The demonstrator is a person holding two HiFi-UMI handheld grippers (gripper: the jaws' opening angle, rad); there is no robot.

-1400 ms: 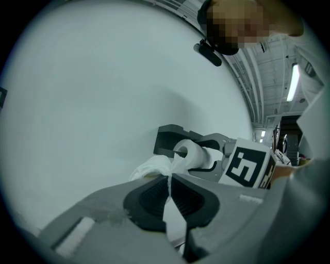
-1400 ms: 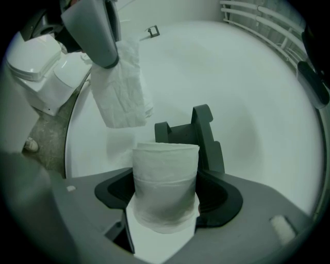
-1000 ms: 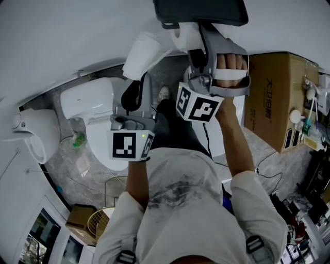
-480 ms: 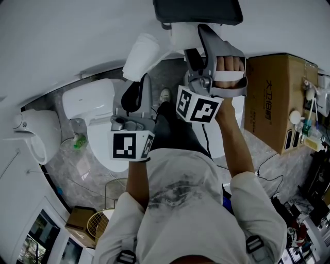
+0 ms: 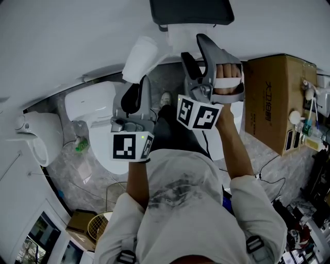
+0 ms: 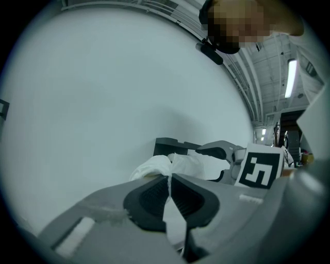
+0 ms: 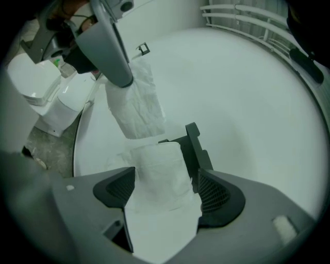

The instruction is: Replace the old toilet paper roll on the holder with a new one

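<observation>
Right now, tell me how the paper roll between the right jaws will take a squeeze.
The roll looks soft and rumpled, so it will probably dent. The loose sheet hangs limp from the left gripper, so it is likely floppy and easily torn.

Grey floor (image 5: 64,167); toilet (image 5: 98,124), cardboard box (image 5: 270,98)

I am pinching a crumpled white sheet of tissue (image 5: 139,56) in my left gripper (image 5: 136,82). My right gripper (image 5: 198,51) is pointing at the white paper roll (image 5: 181,37) under the flat dark holder (image 5: 191,11), its jaws just now opening around the roll.
</observation>
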